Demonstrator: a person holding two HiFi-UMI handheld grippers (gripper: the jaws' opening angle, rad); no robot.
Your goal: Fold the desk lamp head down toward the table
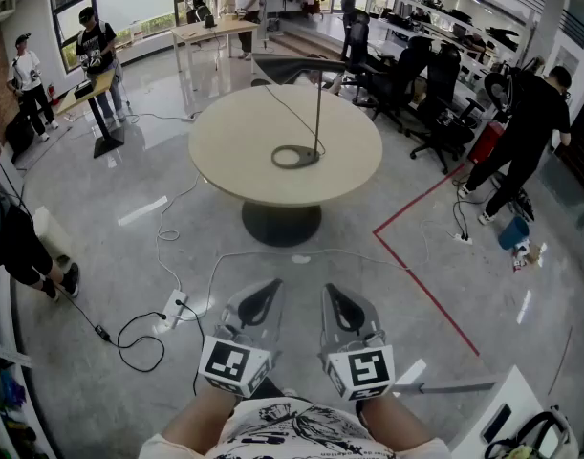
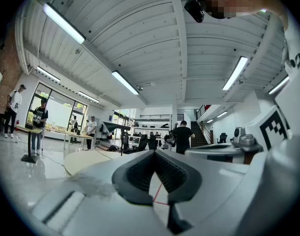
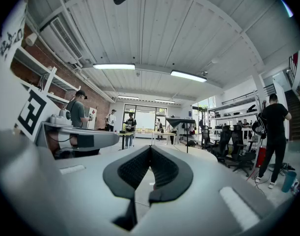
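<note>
The desk lamp stands on a round beige table (image 1: 234, 151) well ahead of me. It has a dark ring base (image 1: 293, 157), a thin upright pole (image 1: 318, 113) and a flat dark head (image 1: 296, 68) stretched level at the top. My left gripper (image 1: 271, 285) and right gripper (image 1: 331, 289) are side by side low in the head view, far short of the table, both shut with nothing in them. In the left gripper view the lamp (image 2: 116, 128) shows small beyond the gripper (image 2: 154, 152). The right gripper view shows the lamp head (image 3: 181, 122) past the gripper (image 3: 150, 147).
The lamp's cable (image 1: 290, 113) runs across the tabletop. Cables and a power strip (image 1: 172, 309) lie on the floor between me and the table. A red tape line (image 1: 421, 285) marks the floor on the right. Office chairs (image 1: 435, 94) and people stand around.
</note>
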